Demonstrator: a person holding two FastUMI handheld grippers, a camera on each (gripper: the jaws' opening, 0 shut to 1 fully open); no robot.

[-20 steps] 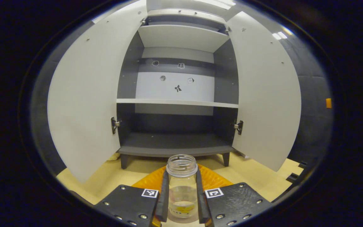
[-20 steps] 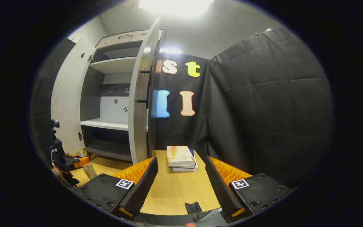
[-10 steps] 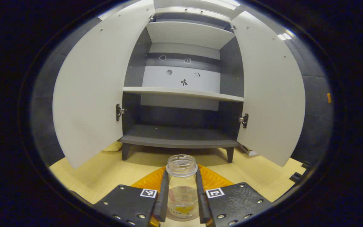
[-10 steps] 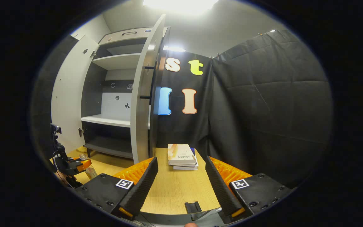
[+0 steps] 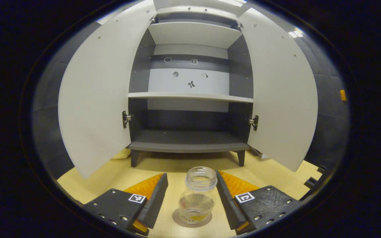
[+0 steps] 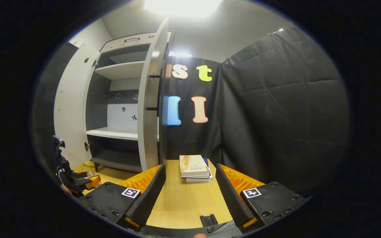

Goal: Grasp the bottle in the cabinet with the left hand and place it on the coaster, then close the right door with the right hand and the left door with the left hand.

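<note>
Looking through the left gripper view, the left tool (image 5: 190,198) had just parted its fingers, leaving the bottle (image 5: 197,195) standing free on the coaster (image 5: 177,219) on the counter (image 5: 111,175); placement looked finished. Both doors gaped ahead. In the right gripper view, the right tool (image 6: 190,193) hung apart and empty, the right door (image 6: 150,99) edge near, with open counter between.
</note>
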